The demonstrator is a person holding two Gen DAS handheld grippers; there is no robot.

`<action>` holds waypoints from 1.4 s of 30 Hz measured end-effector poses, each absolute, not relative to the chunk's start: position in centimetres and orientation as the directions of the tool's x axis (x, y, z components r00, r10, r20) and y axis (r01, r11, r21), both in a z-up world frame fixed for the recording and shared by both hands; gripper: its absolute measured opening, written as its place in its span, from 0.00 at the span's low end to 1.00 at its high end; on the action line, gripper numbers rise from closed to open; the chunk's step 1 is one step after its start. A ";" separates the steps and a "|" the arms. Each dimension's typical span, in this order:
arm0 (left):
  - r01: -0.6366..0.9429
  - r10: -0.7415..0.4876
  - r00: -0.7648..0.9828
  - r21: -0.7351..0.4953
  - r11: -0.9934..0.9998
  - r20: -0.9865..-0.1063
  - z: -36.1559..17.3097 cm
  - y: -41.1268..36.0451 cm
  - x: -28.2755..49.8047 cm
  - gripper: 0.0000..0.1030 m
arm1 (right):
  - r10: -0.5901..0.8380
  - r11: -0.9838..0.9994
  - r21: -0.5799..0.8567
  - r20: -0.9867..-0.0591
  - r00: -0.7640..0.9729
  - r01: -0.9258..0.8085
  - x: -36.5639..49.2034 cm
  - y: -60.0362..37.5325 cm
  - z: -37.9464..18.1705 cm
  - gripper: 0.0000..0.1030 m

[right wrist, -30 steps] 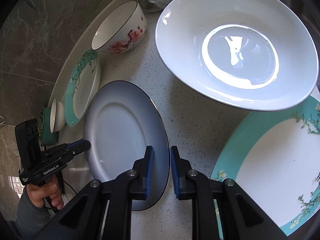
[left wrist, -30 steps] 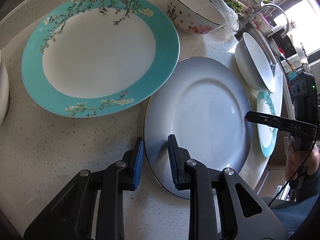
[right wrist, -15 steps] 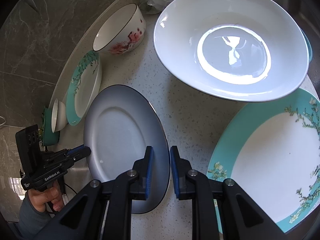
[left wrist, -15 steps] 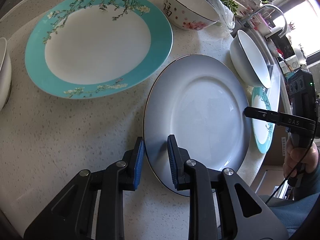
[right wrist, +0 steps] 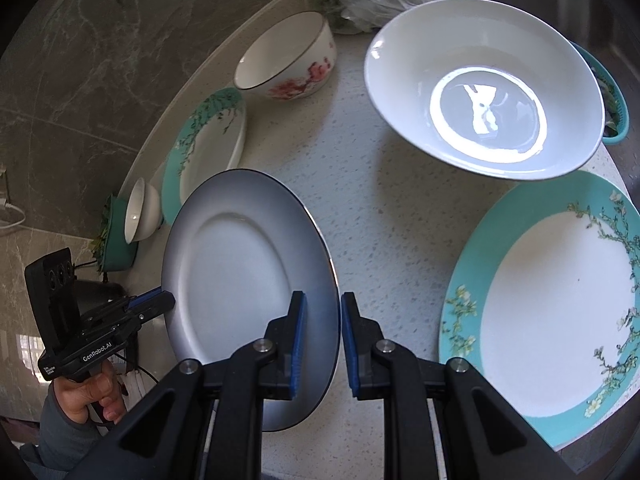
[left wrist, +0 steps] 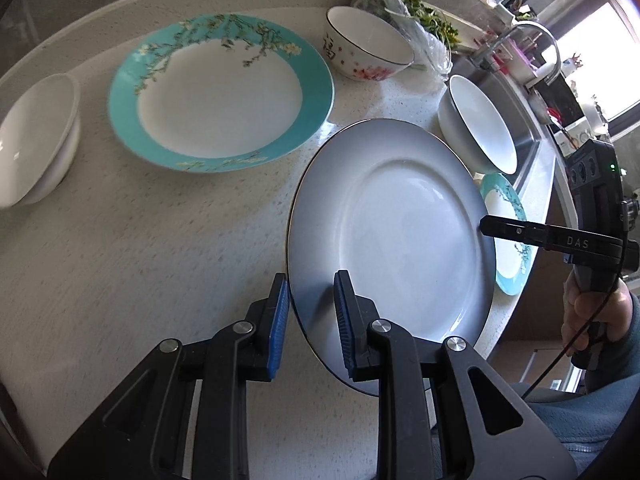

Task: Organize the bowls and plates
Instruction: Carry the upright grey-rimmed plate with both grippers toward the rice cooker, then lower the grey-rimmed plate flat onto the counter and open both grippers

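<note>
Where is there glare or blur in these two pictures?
Right wrist view: bright window glare in the well of the white bowl. Left wrist view: motion blur smears the teal-rimmed plate and small white bowl; the window at upper right is blown out.

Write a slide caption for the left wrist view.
Both grippers hold the grey plate by opposite rims above the counter.

Three plates: one grey-blue plate (left wrist: 400,232) at centre, two teal-rimmed plates, at eleven o'clock (left wrist: 220,92) and three o'clock (left wrist: 506,232). Three bowls: two white (left wrist: 36,140) (left wrist: 476,128), one floral (left wrist: 366,50). One bag of greens (left wrist: 416,28).
</note>
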State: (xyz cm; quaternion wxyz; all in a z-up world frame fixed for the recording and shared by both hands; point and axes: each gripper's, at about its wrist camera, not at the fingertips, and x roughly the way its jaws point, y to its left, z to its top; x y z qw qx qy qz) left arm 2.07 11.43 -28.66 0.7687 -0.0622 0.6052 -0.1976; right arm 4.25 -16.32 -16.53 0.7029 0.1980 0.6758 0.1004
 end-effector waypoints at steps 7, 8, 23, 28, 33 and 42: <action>0.181 -0.360 0.227 -0.324 0.929 -0.905 -27.2 14.6 -1.3 0.19 | 0.425 0.902 0.428 -0.904 0.054 0.059 3.6 -12.8 -15.6 0.19; 0.173 -0.356 0.230 -0.322 0.931 -0.906 -27.1 15.2 -1.8 0.19 | 0.426 0.902 0.429 -0.903 0.051 0.050 3.5 -12.2 -15.5 0.19; 0.070 -0.334 0.220 -0.327 0.942 -0.916 -30.7 23.0 -7.8 0.20 | 0.432 0.901 0.433 -0.901 -0.035 -0.017 1.1 -5.8 -18.4 0.19; 0.058 -0.323 0.206 -0.318 0.946 -0.923 -32.7 24.3 -8.7 0.20 | 0.425 0.905 0.426 -0.904 -0.052 -0.013 0.2 -4.8 -19.8 0.19; 0.070 -0.318 0.202 -0.311 0.948 -0.926 -33.7 24.8 -8.8 0.20 | 0.417 0.908 0.418 -0.907 -0.055 -0.012 -0.3 -4.5 -20.1 0.19; 0.077 -0.312 0.188 -0.303 0.950 -0.931 -34.5 24.3 -8.3 0.21 | 0.394 0.919 0.395 -0.917 -0.057 0.005 -0.7 -4.2 -21.3 0.19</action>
